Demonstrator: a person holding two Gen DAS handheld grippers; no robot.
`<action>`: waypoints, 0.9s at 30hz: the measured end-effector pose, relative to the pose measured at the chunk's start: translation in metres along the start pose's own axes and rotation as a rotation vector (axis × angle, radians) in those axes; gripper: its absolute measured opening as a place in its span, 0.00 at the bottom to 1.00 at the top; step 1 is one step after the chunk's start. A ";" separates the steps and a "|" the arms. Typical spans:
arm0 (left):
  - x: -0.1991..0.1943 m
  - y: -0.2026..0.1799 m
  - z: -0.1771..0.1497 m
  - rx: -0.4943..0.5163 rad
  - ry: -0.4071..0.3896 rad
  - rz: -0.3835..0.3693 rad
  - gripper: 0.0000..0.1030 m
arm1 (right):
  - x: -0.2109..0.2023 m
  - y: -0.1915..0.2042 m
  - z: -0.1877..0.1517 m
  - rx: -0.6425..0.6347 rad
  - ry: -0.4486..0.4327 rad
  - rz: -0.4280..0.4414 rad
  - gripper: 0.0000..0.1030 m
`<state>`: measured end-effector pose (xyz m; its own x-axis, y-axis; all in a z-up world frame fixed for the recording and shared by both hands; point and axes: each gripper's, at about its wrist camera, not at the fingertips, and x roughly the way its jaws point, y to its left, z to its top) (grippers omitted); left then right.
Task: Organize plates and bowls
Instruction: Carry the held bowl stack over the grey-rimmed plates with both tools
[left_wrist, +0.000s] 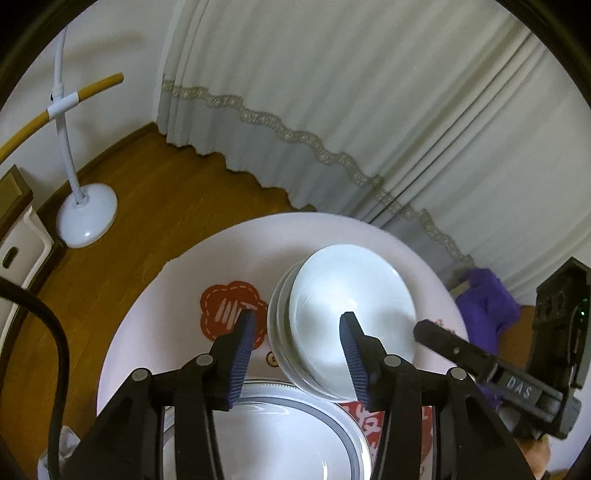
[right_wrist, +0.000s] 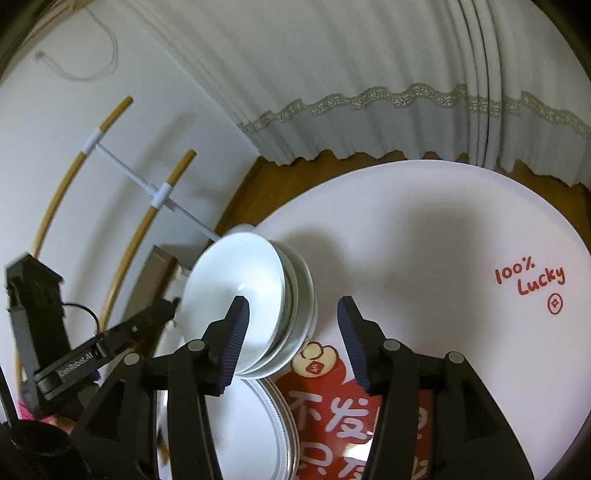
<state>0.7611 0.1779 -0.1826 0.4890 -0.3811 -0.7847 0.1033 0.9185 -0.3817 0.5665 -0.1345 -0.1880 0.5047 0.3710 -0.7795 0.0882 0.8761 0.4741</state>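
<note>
Left wrist view looks down on the left gripper (left_wrist: 297, 321), its blue-padded jaws partly apart and holding nothing; the left rim of the stack of white bowls (left_wrist: 343, 317) lies in the gap, untouched. The bowls sit on the round white table (left_wrist: 147, 332), with the rimmed plates (left_wrist: 280, 435) just below them at 6 o'clock. At 3 o'clock the right gripper (left_wrist: 424, 328) shows. From the right wrist view, that gripper (right_wrist: 293, 308) is likewise partly open and empty, over the bowls' right edge. A white stand (left_wrist: 86, 219) occupies 10 o'clock.
</note>
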 end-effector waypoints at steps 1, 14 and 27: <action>0.005 0.000 -0.001 0.001 0.011 0.011 0.42 | 0.004 -0.001 0.000 0.001 0.009 0.005 0.50; 0.042 -0.015 0.014 0.028 0.084 0.048 0.30 | 0.042 -0.007 -0.003 0.006 0.084 0.018 0.46; 0.049 -0.021 0.011 0.060 0.065 0.092 0.25 | 0.049 -0.003 0.000 -0.008 0.082 0.006 0.39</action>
<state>0.7922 0.1413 -0.2078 0.4419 -0.2992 -0.8457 0.1137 0.9538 -0.2781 0.5911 -0.1192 -0.2276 0.4336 0.4001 -0.8074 0.0784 0.8759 0.4761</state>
